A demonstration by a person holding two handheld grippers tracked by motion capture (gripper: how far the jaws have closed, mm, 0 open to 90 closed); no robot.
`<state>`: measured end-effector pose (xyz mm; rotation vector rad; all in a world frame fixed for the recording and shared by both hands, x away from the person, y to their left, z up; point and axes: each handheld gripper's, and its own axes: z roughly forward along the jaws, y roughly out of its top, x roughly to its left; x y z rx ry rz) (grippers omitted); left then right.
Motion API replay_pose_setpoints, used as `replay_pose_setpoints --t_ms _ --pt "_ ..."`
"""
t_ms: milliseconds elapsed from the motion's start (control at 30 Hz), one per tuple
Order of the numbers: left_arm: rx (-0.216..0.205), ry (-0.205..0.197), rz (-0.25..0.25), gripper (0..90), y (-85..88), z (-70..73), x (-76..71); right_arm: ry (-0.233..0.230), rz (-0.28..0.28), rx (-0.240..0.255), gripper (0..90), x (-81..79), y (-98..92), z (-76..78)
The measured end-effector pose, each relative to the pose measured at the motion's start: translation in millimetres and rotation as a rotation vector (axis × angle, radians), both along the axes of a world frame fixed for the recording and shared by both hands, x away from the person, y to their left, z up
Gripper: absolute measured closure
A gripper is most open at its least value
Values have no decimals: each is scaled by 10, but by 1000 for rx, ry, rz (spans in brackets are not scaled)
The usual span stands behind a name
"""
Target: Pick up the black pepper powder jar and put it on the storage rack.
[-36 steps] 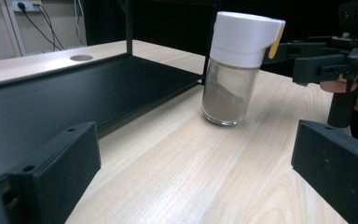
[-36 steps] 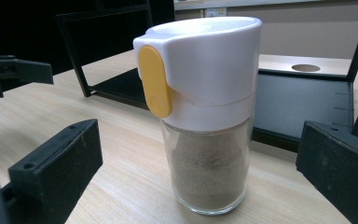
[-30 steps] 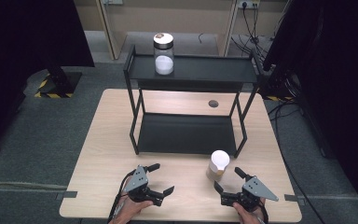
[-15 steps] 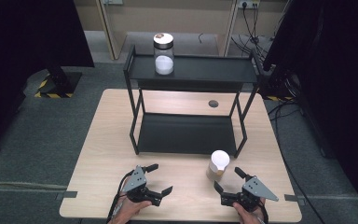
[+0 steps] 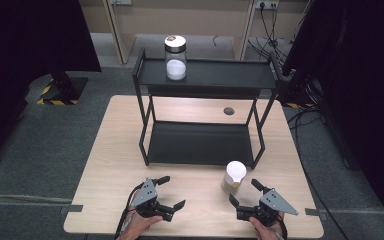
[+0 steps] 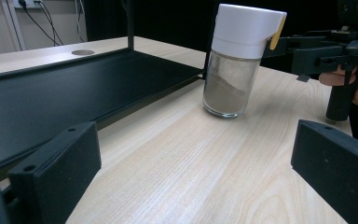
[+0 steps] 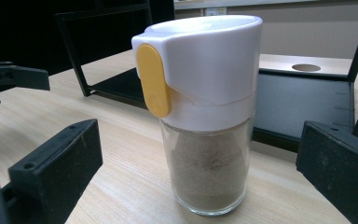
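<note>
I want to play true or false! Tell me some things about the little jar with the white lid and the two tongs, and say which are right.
1. The shaker jar stands upright on the table. True.
2. The right tongs are squeezing the shaker jar. False: they are open and the jar stands apart from them.
3. The shaker jar has a yellow tab on its white cap. True.
4. The shaker jar sits on the top shelf of the black rack. False: it is on the table in front of the rack; a different jar is on the top shelf.
5. The left tongs are open and hold nothing. True.
</note>
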<state>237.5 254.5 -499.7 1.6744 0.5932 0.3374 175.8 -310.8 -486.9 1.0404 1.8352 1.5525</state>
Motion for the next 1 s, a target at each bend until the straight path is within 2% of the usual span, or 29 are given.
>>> replay_pose_setpoints --t_ms 467,1000 --pt "1 -8 -1 9 0 5 -7 -13 -6 0 5 -1 42 -5" --pt "-2 -10 0 9 -4 4 -15 -23 -26 -16 5 103 149 -9"
